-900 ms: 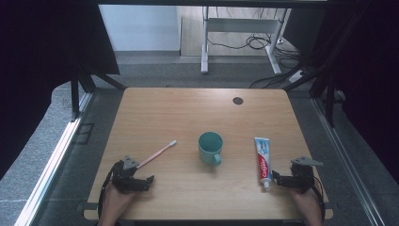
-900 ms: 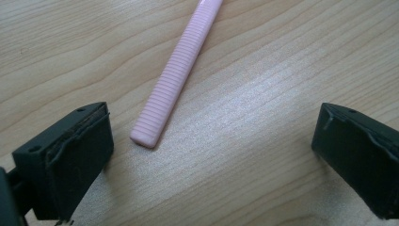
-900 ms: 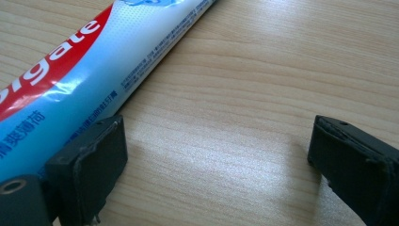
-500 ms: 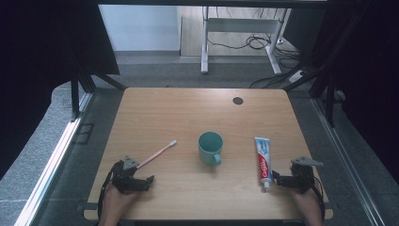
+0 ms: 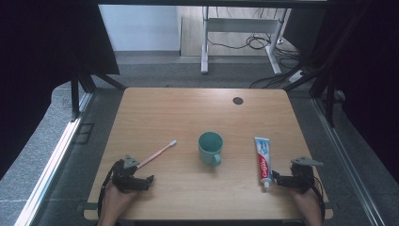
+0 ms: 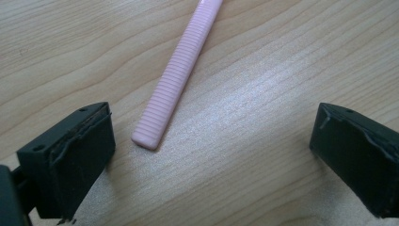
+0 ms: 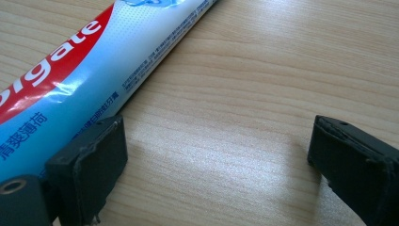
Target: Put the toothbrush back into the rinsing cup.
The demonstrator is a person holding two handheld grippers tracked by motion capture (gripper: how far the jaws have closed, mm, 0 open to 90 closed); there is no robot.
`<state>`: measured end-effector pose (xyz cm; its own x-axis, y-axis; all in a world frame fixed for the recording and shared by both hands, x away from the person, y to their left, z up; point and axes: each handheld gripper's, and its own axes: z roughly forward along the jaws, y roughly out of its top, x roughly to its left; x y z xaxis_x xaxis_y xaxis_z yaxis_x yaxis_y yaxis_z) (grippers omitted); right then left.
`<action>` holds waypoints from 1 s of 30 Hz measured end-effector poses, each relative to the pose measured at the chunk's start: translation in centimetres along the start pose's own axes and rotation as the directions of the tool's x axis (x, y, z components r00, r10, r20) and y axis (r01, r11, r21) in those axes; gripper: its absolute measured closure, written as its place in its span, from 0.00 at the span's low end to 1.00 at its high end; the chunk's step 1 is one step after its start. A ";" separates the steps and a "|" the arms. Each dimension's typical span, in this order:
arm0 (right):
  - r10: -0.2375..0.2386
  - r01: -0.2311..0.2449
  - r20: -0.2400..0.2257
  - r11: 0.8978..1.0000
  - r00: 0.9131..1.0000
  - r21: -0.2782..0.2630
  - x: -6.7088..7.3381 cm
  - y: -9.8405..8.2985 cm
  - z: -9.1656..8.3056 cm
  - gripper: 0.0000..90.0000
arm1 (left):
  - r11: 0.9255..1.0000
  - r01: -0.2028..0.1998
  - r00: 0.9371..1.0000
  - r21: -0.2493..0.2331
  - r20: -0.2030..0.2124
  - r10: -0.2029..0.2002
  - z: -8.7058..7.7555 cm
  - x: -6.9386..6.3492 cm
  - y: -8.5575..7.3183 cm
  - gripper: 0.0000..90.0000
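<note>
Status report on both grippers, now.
Left gripper open, pink ribbed toothbrush end between jaws, ungripped. Right gripper open beside blue-and-red toothpaste tube. Nothing in the way.

On the table (image 5: 188, 113): toothbrush (image 5: 157, 153) near-left by my left gripper (image 5: 134, 181); mug (image 5: 210, 147) centre; toothpaste tube (image 5: 263, 157) right by my right gripper (image 5: 282, 180).

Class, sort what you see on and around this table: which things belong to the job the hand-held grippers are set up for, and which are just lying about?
Part of the job:
- toothbrush, its handle end between the open left hand-held gripper
- toothpaste tube, beside the open right hand-held gripper
- green mug, probably, standing between them

Just lying about:
- dark round spot near the far edge
- white desk frame and cables on the floor behind
</note>
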<state>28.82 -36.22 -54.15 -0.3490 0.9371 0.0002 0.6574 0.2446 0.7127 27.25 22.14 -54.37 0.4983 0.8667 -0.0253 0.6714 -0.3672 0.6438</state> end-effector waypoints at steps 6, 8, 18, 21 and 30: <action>0.000 0.000 0.000 1.000 1.000 0.000 0.0 0.0 0.0 0.05 | 1.000 0.006 1.000 0.013 0.000 -0.006 -0.1 0.0 0.2 0.03; 0.000 0.000 0.000 1.000 1.000 0.000 0.0 0.0 0.0 0.05 | 1.000 0.004 1.000 0.018 0.002 -0.004 -0.1 0.0 0.3 0.05; 0.000 0.000 0.000 1.000 1.000 0.000 0.0 0.0 0.0 0.05 | 0.999 -0.001 1.000 0.044 0.006 0.000 -0.9 0.4 1.3 0.09; 0.000 0.000 0.000 1.000 1.000 0.000 0.0 0.0 0.0 0.05 | 0.998 -0.010 1.000 0.062 0.006 0.010 -1.1 0.5 1.6 0.10; 0.000 0.000 0.000 1.000 1.000 0.000 0.0 0.0 0.0 0.05 | 0.990 -0.062 0.998 0.129 0.018 0.060 -1.1 1.0 2.6 0.12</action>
<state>28.82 -36.22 -54.15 -0.3492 0.9370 0.0000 0.6573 0.2450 0.7127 28.93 22.45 -51.87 0.5472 0.8370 -0.0006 0.7048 -0.4604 0.5397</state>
